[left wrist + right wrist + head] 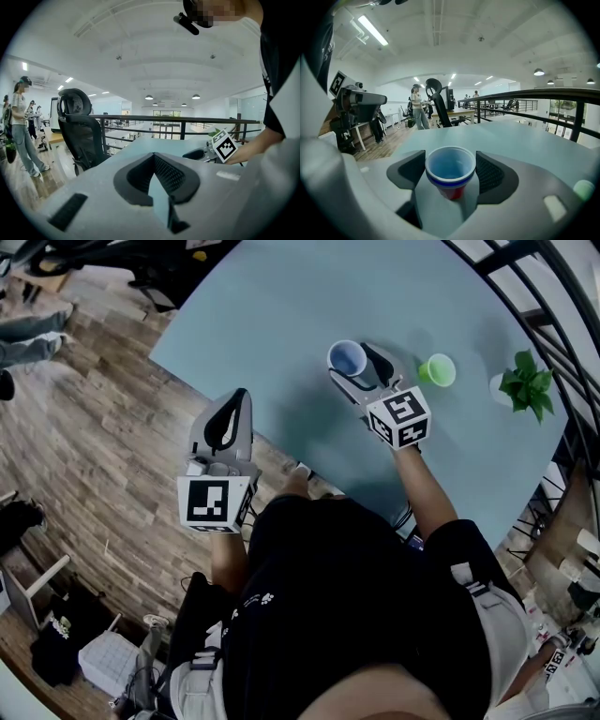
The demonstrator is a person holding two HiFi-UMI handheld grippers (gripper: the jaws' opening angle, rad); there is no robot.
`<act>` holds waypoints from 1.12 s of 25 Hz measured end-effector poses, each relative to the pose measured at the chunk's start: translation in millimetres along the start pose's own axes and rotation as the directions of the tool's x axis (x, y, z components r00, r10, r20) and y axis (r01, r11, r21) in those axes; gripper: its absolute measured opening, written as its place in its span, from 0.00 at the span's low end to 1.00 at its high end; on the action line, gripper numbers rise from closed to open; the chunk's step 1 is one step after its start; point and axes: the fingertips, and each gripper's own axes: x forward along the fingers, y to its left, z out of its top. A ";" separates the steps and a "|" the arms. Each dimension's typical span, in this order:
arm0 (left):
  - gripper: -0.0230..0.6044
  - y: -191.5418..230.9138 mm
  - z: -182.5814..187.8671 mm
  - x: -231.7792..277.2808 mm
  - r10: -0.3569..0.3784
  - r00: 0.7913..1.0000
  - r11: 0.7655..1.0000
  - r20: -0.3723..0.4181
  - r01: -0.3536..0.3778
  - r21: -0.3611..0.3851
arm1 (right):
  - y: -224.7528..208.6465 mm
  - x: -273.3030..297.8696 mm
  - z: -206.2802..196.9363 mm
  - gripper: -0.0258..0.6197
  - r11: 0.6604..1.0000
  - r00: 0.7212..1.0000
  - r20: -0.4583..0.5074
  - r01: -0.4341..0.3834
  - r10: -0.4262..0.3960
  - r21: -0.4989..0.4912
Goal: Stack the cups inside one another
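A blue cup (347, 359) stands upright between the jaws of my right gripper (360, 367) over the blue-grey table (281, 306). In the right gripper view the cup (450, 169) shows a white rim, a blue band and a red lower part, and both pads press its sides under the rim. My right gripper (451, 161) is shut on it. A green cup (437, 370) stands upright on the table just right of that gripper, and shows as a pale blur (583, 189) low at the right. My left gripper (240, 397) hovers at the table's near edge, shut and empty, its jaw tips (153, 157) meeting.
A small potted plant (525, 385) sits at the table's right side near a black railing (562, 306). Wooden floor (84, 427) lies left of the table. A black office chair (79, 126) and standing people (21, 126) are beyond the table's far side.
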 end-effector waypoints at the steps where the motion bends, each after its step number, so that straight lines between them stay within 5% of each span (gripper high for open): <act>1: 0.02 -0.5 0.5 0.5 -0.001 1.000 1.000 0.001 0.001 0.002 | -0.4 0.5 -1.5 0.56 1.000 1.000 -0.005 0.001 -0.001 -0.002; 17: 0.02 -2.9 -0.7 -4.8 0.002 1.000 1.000 -0.003 -0.002 0.002 | 1.0 1.3 -5.3 0.56 1.000 1.000 -0.022 -0.007 0.006 -0.016; 24: 0.02 -7.3 5.4 -5.7 -0.014 1.000 1.000 0.014 0.013 0.013 | 2.3 -12.3 17.4 0.56 1.000 0.998 0.058 0.010 -0.011 0.007; 28: 0.02 -11.9 8.3 -6.1 -0.033 0.999 0.999 0.025 0.033 0.014 | 6.9 -28.5 37.4 0.48 0.999 0.990 0.139 0.026 -0.029 0.024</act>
